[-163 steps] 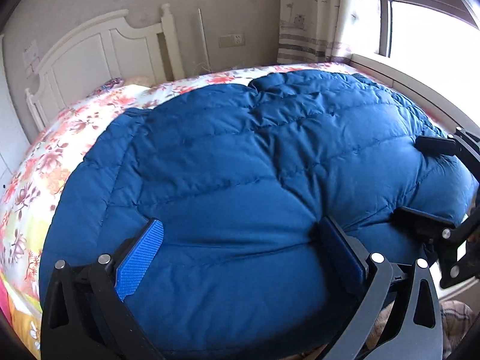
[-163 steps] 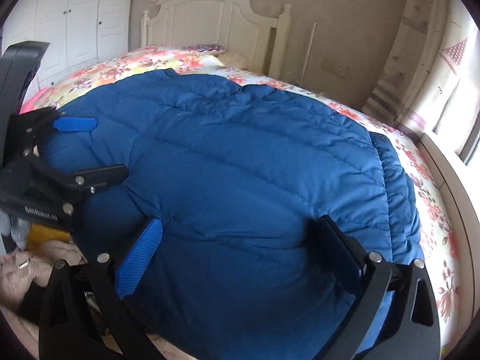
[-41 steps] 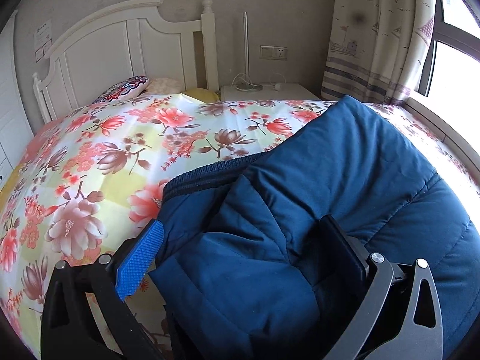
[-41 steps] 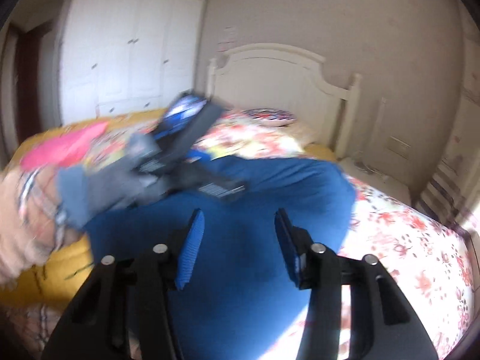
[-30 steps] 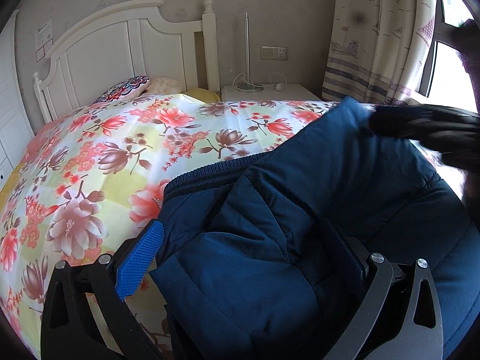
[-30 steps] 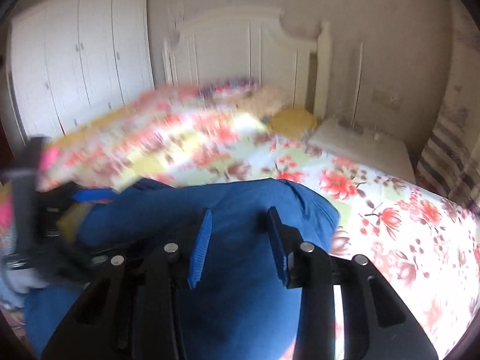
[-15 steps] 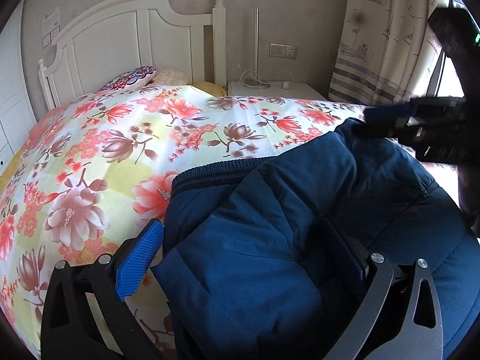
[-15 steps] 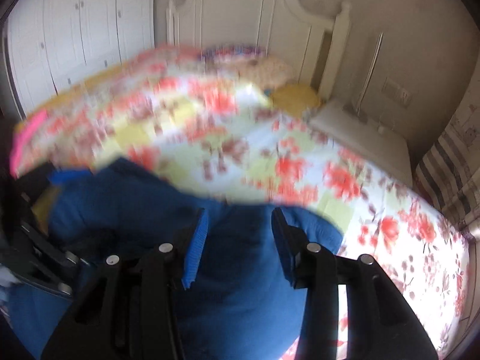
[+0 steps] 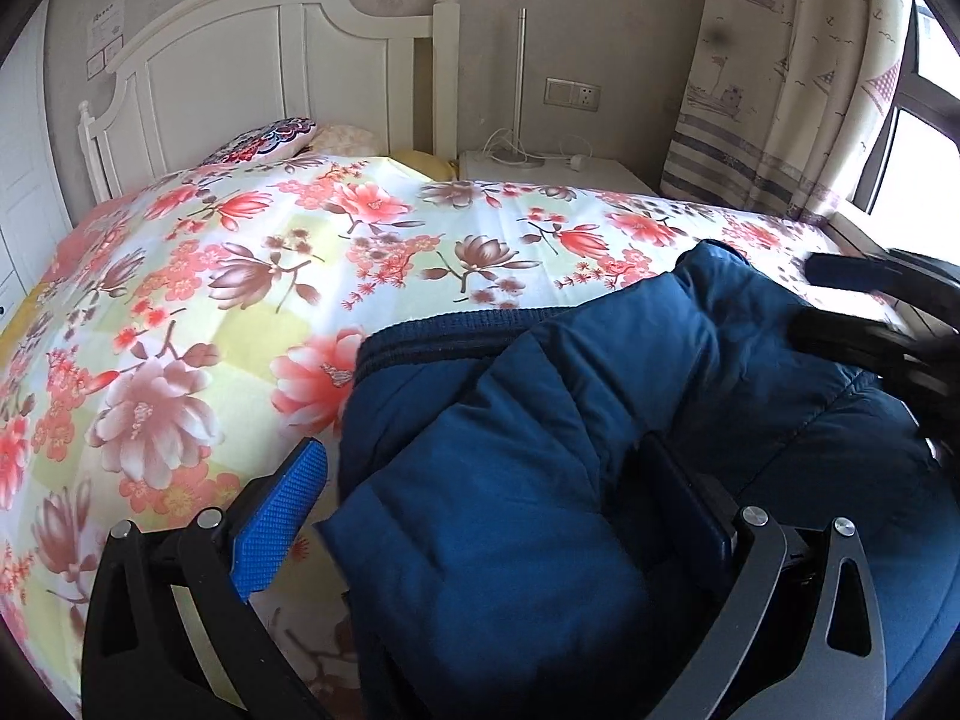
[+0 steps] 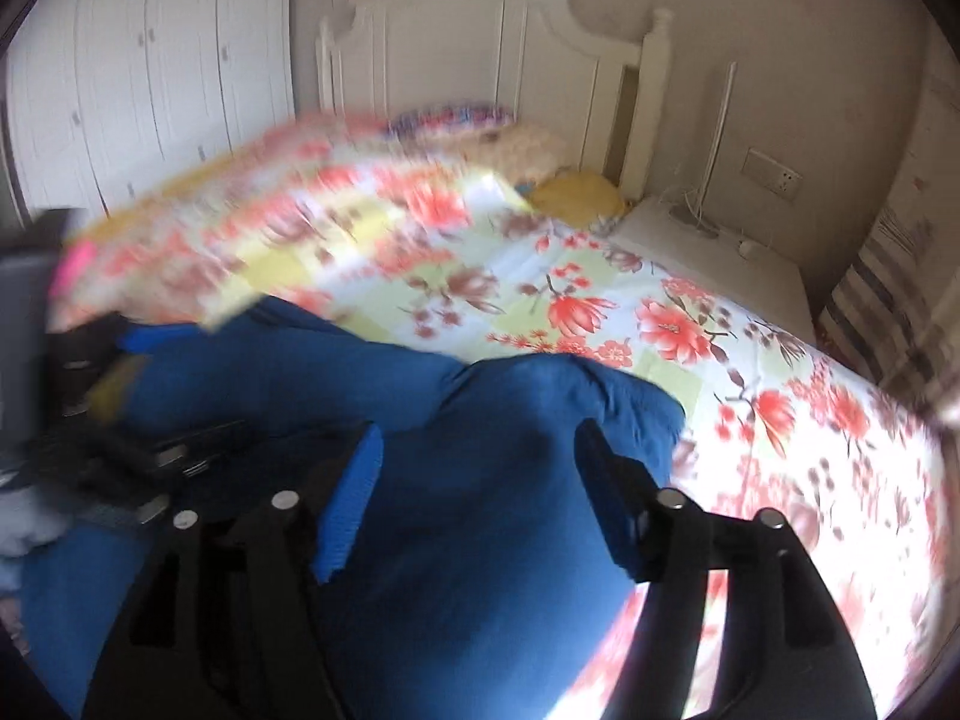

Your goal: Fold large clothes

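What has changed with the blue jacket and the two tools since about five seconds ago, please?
The jacket, then spread flat over the bedspread, is now bunched into a folded heap at the near right, baring most of the flowers. The left tool, open, has the heap between its fingers; the right tool, narrower than before, hangs over the far corner, with no clear grip. Headboard and pillows are unchanged.

right view motion-blurred | left tool (image 10: 108, 420) smeared | jacket (image 9: 540, 480) cropped

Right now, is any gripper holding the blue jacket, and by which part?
Nothing looks held: the left gripper stands open around the blue jacket, the right gripper open over it.
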### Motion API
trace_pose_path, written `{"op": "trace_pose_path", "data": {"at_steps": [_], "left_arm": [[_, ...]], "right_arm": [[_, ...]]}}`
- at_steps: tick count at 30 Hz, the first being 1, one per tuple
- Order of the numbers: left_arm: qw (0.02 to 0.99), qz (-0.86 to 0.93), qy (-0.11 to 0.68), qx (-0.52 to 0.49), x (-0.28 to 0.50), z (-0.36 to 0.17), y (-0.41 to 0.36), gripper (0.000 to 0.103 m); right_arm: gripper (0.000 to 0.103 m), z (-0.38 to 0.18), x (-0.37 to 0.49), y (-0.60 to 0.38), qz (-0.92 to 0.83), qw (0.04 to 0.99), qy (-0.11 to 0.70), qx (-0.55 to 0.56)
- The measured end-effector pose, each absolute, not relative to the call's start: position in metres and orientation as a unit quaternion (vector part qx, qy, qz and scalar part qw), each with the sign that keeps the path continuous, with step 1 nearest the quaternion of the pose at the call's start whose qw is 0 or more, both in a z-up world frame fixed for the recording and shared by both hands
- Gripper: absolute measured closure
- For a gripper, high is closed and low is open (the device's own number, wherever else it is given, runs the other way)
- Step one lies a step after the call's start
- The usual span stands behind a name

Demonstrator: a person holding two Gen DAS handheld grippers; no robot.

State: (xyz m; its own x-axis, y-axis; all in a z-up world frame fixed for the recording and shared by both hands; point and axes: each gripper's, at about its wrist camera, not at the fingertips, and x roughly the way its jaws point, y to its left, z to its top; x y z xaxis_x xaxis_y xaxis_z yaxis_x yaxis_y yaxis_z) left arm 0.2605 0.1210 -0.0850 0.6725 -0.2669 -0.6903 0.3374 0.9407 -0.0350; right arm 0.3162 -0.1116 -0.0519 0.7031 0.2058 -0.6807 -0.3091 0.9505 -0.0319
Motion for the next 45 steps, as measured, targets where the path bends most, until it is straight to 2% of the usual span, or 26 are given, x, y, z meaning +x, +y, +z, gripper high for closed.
{"op": "trace_pose_path", "data": {"at_steps": [2,9,12,14,18,22,25,28,31,34,39,44,45], "left_arm": [[0.919,-0.142,0.362,0.061,0.252,-0.076,0.126,0.004],[0.947,-0.105,0.296,0.076,0.178,-0.031,0.154,0.004],[0.941,-0.087,0.291,0.152,0.151,-0.042,0.138,0.004],[0.931,-0.070,0.307,0.184,0.150,-0.069,0.132,0.004],[0.939,-0.103,0.321,0.072,0.154,-0.089,0.161,0.004],[0.942,-0.102,0.318,0.046,0.153,-0.096,0.170,0.004],[0.941,-0.107,0.320,0.026,0.154,-0.100,0.174,0.004],[0.942,-0.106,0.317,0.025,0.154,-0.105,0.176,0.004],[0.942,-0.104,0.318,0.024,0.153,-0.106,0.178,0.004],[0.943,-0.101,0.317,0.024,0.152,-0.105,0.179,0.004],[0.944,-0.099,0.314,0.021,0.149,-0.107,0.180,0.004],[0.943,-0.098,0.318,0.019,0.148,-0.106,0.181,0.004],[0.943,-0.099,0.319,0.015,0.148,-0.106,0.182,0.004]], "right_arm": [[0.027,-0.044,0.278,-0.115,0.162,0.925,0.338,-0.067],[0.027,-0.042,0.197,-0.114,0.191,0.932,0.301,-0.069],[0.026,-0.069,0.191,-0.092,0.195,0.926,0.312,-0.086],[0.025,-0.076,0.189,-0.086,0.186,0.932,0.300,-0.082],[0.026,-0.062,0.181,-0.076,0.178,0.924,0.318,-0.117],[0.026,-0.040,0.139,-0.059,0.212,0.927,0.267,-0.153],[0.027,-0.060,0.122,-0.033,0.220,0.916,0.272,-0.198],[0.026,-0.086,0.117,-0.025,0.211,0.918,0.262,-0.210],[0.030,-0.074,0.116,-0.027,0.211,0.913,0.283,-0.203],[0.030,-0.065,0.096,-0.018,0.217,0.915,0.250,-0.230],[0.029,-0.097,0.094,-0.013,0.232,0.911,0.248,-0.234],[0.030,-0.071,0.094,-0.023,0.279,0.890,0.289,-0.218],[0.027,-0.060,0.094,-0.035,0.287,0.895,0.283,-0.191]]}}
